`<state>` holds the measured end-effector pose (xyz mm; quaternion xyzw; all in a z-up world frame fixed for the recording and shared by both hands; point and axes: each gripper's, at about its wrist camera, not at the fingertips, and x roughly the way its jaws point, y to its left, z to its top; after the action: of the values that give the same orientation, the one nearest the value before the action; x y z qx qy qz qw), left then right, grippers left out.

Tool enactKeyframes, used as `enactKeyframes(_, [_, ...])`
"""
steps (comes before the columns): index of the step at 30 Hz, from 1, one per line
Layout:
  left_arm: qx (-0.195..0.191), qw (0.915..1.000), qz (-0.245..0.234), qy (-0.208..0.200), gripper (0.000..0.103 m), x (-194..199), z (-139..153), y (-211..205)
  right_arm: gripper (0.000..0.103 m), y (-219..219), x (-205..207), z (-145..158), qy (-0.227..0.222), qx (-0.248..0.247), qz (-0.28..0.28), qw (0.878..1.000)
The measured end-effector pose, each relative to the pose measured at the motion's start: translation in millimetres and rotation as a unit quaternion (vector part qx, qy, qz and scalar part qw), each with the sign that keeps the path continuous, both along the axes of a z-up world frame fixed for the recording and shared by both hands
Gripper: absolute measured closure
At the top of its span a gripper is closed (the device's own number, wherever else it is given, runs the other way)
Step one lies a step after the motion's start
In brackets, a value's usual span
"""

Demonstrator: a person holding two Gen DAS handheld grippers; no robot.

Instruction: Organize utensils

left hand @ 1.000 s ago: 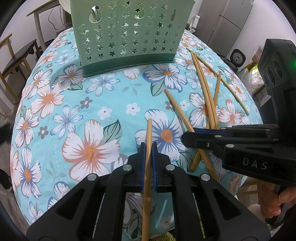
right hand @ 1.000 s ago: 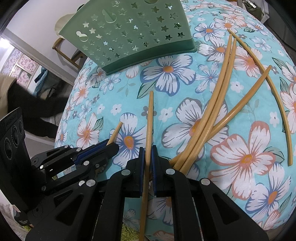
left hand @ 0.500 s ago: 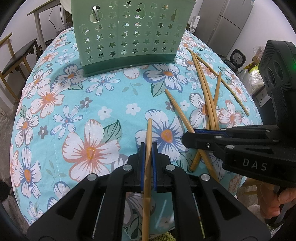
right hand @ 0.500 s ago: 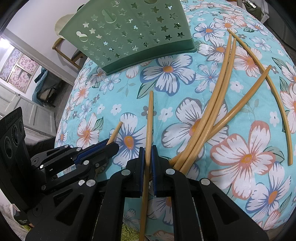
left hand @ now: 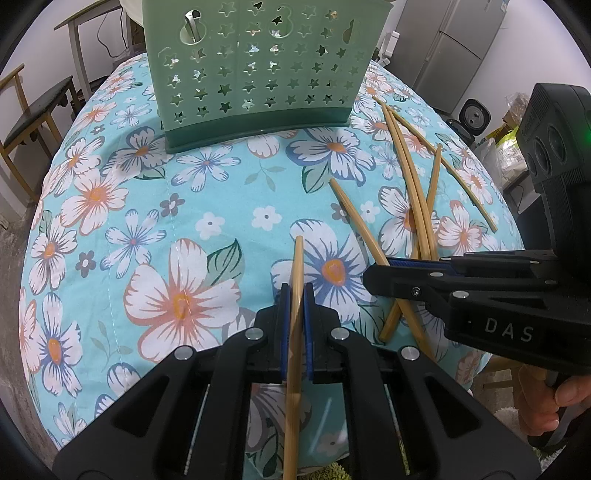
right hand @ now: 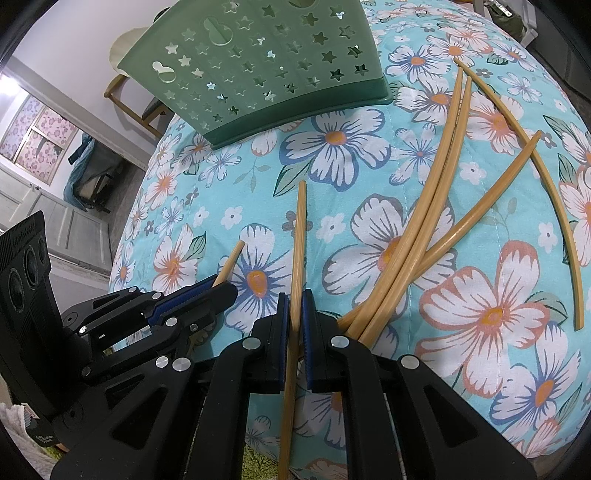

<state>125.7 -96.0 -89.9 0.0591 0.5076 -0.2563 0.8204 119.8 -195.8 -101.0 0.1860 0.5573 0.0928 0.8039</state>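
My left gripper (left hand: 296, 295) is shut on a bamboo chopstick (left hand: 297, 266) that points toward the green star-cut utensil basket (left hand: 258, 70). My right gripper (right hand: 294, 302) is shut on another chopstick (right hand: 300, 236), low over the floral cloth. Each gripper shows in the other's view: the right gripper (left hand: 373, 273) to the right, the left gripper (right hand: 225, 291) to the left. Several loose chopsticks (right hand: 432, 221) lie crossed on the cloth to the right; they also show in the left wrist view (left hand: 413, 195). The basket (right hand: 273, 70) stands at the far side.
The table with the flowered blue cloth (left hand: 147, 221) is rounded and drops off at its edges. Wooden chairs (left hand: 33, 114) stand at the left, a fridge (left hand: 454, 48) and a small appliance (left hand: 476, 118) at the back right. A metal utensil handle (left hand: 192, 27) shows inside the basket.
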Motion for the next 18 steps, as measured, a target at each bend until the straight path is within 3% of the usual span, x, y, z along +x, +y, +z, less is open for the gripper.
enactKeyframes(18, [-0.002, 1.0000, 0.000, 0.000, 0.097, 0.4, -0.5, 1.9, 0.096, -1.6, -0.4, 0.5, 0.000, 0.001, -0.001, 1.000])
